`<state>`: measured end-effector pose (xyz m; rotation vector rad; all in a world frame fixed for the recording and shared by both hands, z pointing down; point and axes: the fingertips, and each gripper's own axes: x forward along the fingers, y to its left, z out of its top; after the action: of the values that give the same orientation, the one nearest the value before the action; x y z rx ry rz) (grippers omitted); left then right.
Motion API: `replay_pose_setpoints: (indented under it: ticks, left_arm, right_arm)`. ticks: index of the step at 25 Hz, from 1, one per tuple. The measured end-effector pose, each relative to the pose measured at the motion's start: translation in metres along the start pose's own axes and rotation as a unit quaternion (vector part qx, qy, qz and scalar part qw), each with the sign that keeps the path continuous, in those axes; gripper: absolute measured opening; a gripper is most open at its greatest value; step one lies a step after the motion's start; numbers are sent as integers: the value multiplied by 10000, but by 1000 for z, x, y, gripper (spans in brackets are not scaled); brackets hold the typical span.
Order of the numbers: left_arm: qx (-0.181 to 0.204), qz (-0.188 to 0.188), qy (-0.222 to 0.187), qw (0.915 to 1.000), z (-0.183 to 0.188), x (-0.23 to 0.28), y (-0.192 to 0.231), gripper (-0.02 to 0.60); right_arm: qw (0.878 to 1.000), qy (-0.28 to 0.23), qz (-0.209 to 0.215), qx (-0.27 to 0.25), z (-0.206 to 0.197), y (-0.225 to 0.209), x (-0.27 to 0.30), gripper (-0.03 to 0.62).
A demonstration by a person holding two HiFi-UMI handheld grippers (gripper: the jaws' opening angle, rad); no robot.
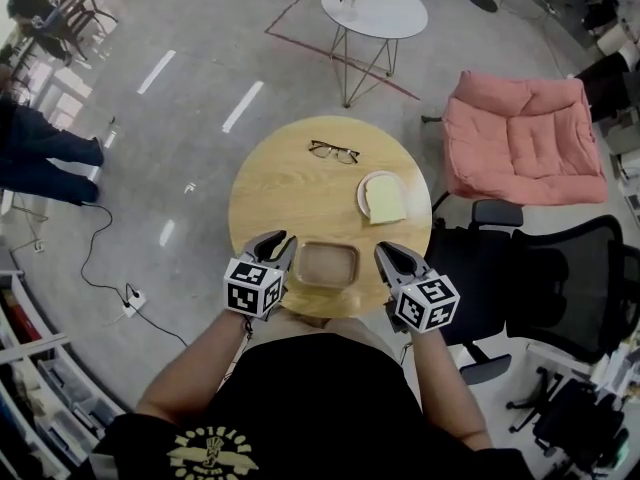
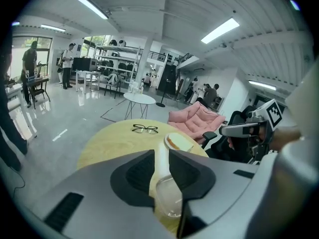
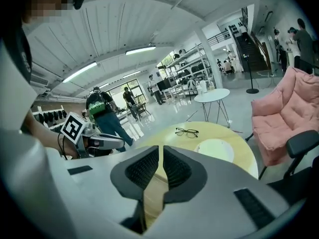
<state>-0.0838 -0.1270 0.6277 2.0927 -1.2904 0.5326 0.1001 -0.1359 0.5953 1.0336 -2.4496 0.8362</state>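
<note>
**Head view.** The left gripper point(image 1: 278, 240) and the right gripper point(image 1: 388, 253) are held over the near edge of a round wooden table point(image 1: 275, 183). A clear plastic container point(image 1: 328, 264) sits on the table between them. It lies just to the right of the left gripper and just to the left of the right gripper, and neither gripper touches it. Beyond both grippers' tips, a white plate point(image 1: 362, 196) carries a slice of bread point(image 1: 385, 200); it is ahead of the right gripper and slightly to its left. A pair of glasses point(image 1: 334, 151) lies farther out, ahead of the gap between the two grippers.

**Left gripper view.** The jaws of the left gripper point(image 2: 161, 153) stand a narrow gap apart and hold nothing. The container point(image 2: 168, 200) shows through the lower part of that gap, on the table beyond the jaws. The plate point(image 2: 168, 139) and bread point(image 2: 179, 142) lie ahead and a little right of the tips, and the glasses point(image 2: 145, 129) ahead and slightly left.

**Right gripper view.** The jaws of the right gripper point(image 3: 161, 151) are drawn together to a thin slit, with nothing between them. The plate point(image 3: 214, 150) lies ahead to the right of the tips, and the glasses point(image 3: 186, 132) farther ahead.
</note>
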Motion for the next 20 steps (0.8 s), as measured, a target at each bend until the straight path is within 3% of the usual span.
replay_pose_setpoints:
  ticks: [20]
  left_arm:
    - [-802,-226,942,9921,-98,37,5,146]
  right_arm:
    - [9916,1212,-16,447,-107,-25,38,112]
